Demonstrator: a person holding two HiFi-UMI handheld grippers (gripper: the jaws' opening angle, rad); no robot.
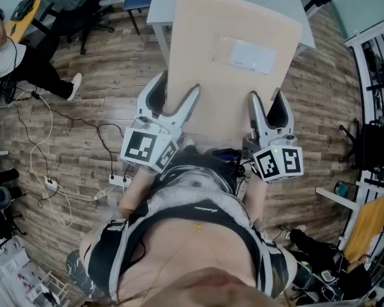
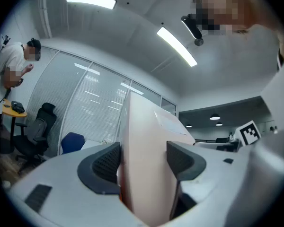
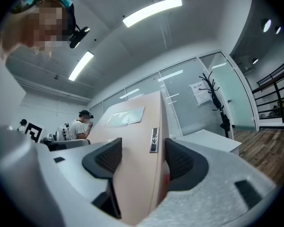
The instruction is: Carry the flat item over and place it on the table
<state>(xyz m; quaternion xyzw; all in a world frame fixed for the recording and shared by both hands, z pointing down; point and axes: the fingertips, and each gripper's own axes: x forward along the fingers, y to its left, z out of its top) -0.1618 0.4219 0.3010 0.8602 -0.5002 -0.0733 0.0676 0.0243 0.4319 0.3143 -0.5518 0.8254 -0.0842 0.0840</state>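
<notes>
A flat beige cardboard box (image 1: 230, 62) with a white label (image 1: 253, 55) is held level in front of me, its far part over the grey-white table (image 1: 159, 8). My left gripper (image 1: 176, 89) grips the box's near left edge and my right gripper (image 1: 267, 98) grips its near right edge. In the left gripper view the box (image 2: 146, 164) fills the gap between the dark pads (image 2: 106, 162) of the left gripper (image 2: 143, 157). In the right gripper view the box (image 3: 132, 174), with a small label strip (image 3: 154, 140), sits between the pads (image 3: 180, 162) of the right gripper (image 3: 142, 157).
Wood-look floor lies below, with cables and a power strip (image 1: 118, 179) at the left. A person (image 1: 6, 50) and an office chair (image 1: 83, 11) are at the far left. A black rack (image 1: 377, 62) and a yellow board (image 1: 368, 226) stand at the right.
</notes>
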